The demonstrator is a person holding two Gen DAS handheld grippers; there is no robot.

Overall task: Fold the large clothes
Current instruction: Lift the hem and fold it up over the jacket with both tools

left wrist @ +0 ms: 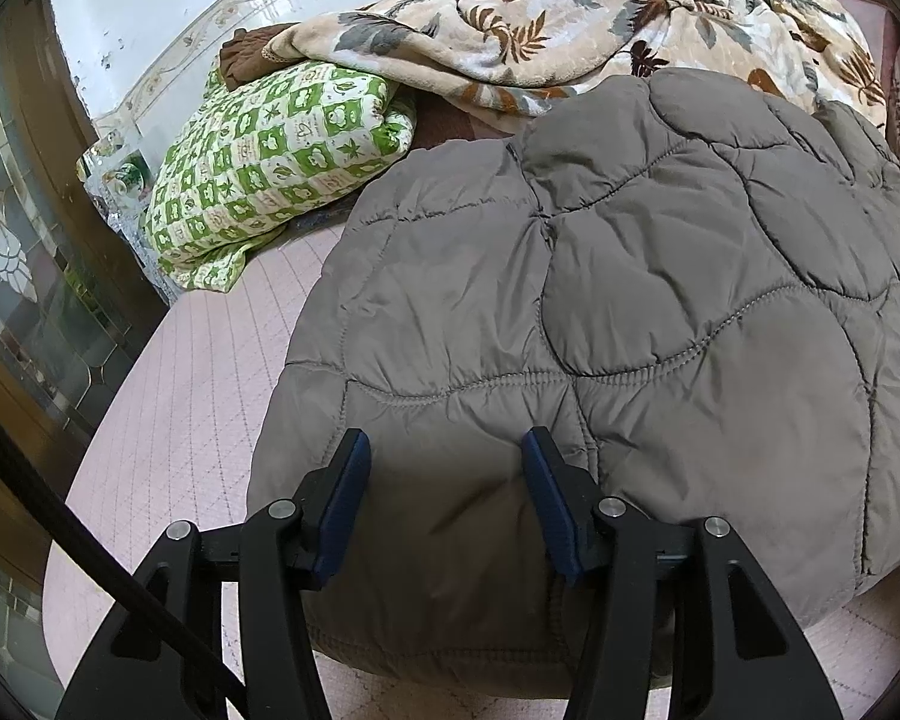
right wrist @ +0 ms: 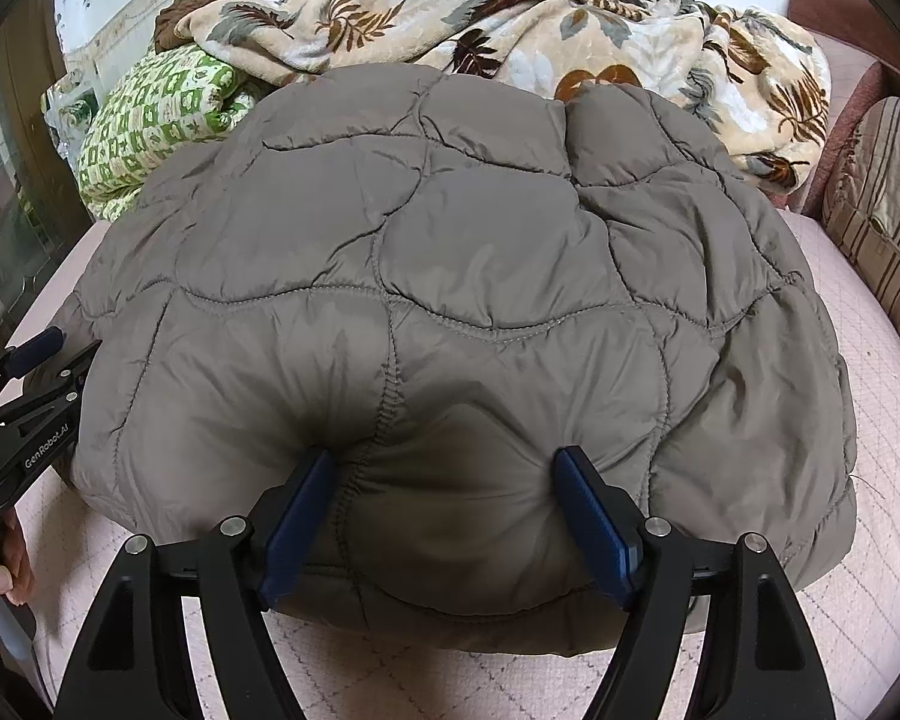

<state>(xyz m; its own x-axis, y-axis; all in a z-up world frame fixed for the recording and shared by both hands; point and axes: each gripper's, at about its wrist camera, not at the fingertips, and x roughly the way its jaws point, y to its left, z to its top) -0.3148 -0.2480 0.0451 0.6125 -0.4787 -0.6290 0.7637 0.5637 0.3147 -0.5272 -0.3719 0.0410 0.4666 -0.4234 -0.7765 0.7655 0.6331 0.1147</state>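
A grey-brown quilted puffer jacket [left wrist: 630, 300] lies folded in a thick bundle on the pink bed sheet [left wrist: 198, 372]; it also fills the right wrist view [right wrist: 450, 276]. My left gripper [left wrist: 444, 450] is open, its blue-padded fingers over the jacket's near left edge. My right gripper [right wrist: 444, 468] is open too, its fingers pressed against the jacket's near edge, dimpling the padding. The left gripper also shows at the left edge of the right wrist view [right wrist: 42, 360], beside the jacket's left side.
A green-and-white patterned quilt [left wrist: 270, 168] lies at the back left. A beige leaf-print blanket [right wrist: 510, 30] is heaped behind the jacket. A striped cushion [right wrist: 882, 192] stands at the right. A glass-panelled door [left wrist: 24, 252] is at the left of the bed.
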